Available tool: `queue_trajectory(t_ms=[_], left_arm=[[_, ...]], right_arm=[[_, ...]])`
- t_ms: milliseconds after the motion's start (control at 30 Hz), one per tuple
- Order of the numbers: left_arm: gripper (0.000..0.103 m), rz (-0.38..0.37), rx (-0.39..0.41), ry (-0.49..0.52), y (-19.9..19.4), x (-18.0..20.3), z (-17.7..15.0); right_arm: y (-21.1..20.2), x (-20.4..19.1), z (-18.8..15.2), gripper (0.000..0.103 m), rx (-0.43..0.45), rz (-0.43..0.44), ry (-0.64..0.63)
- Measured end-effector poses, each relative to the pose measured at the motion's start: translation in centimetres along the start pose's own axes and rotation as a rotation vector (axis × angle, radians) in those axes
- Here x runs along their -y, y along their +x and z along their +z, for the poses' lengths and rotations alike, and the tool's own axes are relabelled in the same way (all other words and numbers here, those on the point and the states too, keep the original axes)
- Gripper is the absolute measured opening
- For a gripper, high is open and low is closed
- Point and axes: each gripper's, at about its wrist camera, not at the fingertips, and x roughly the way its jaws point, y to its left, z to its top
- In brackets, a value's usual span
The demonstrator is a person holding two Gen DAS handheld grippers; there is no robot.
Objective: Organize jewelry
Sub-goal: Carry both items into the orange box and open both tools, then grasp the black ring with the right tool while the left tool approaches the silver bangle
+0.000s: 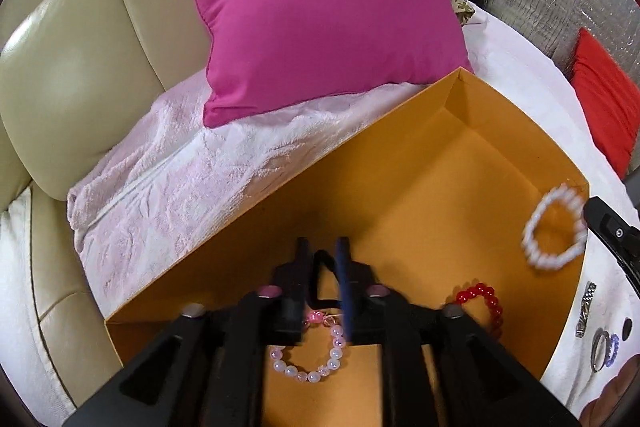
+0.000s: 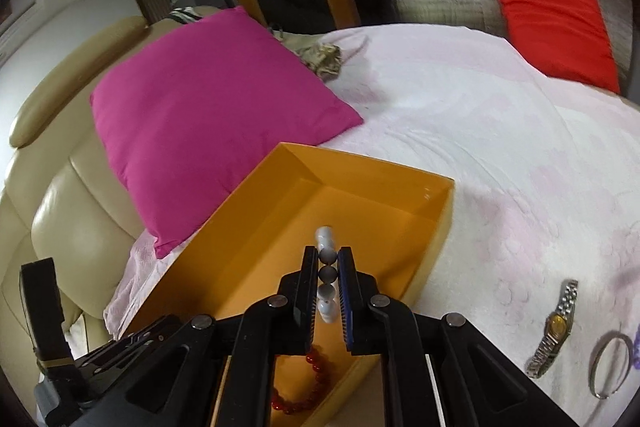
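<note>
Right gripper (image 2: 330,259) clamped on white bead bracelet (image 2: 326,269), above yellow box (image 2: 436,223). Red bead bracelet (image 2: 308,383) inside box, near corner. Wristwatch (image 2: 554,327) and silver bangle (image 2: 608,363) right of box. Pink cushion (image 2: 208,123) left of box.

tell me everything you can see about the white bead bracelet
The white bead bracelet is a loop of round, glossy, milky-white beads, plastic or glass by their look, likely on a hidden string. The right gripper is shut on it, a row of beads pinched between the black pads. In the left wrist view it hangs as an open ring, blurred, over the far right end of the orange cardboard box, near the wall. Whether it touches the box is unclear.
</note>
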Motion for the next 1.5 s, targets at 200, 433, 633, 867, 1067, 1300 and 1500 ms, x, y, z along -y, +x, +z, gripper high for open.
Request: queue_trajectory(t_ms=[200,433,633,867,1067,1300,1500], left_arm=[[0.06,0.053,0.101,0.027,-1.8,1.2,0.2],[0.062,0.079,0.243,0.078,-4.4,3.5,0.2],[0.068,0.123,0.402,0.151,-7.2,6.6,-0.8],[0.077,0.115,0.581,0.299,-10.6,12.3,-3.6],[0.081,0.009,0.584,0.474,-11.1,18.5,-6.6],[0.082,-0.139,0.391,0.604,-9.0,23.8,-9.0],[0.082,-0.272,0.247,0.611,-7.6,25.5,-9.8]], right_arm=[[-2.5,1.9,0.8,0.034,0.042,0.003,0.042],[-7.5,7.3,1.1,0.034,0.112,-0.06,0.095],[-13.5,14.6,0.1,0.035,0.19,-0.169,0.186],[-20.3,22.9,-3.0,0.056,0.282,-0.29,0.303],[-24.2,29.1,-4.8,0.056,0.3,-0.315,0.41],[-22.2,34.6,-6.5,0.056,0.16,-0.256,0.502],[-18.7,36.9,-6.8,0.054,0.086,-0.248,0.513]])
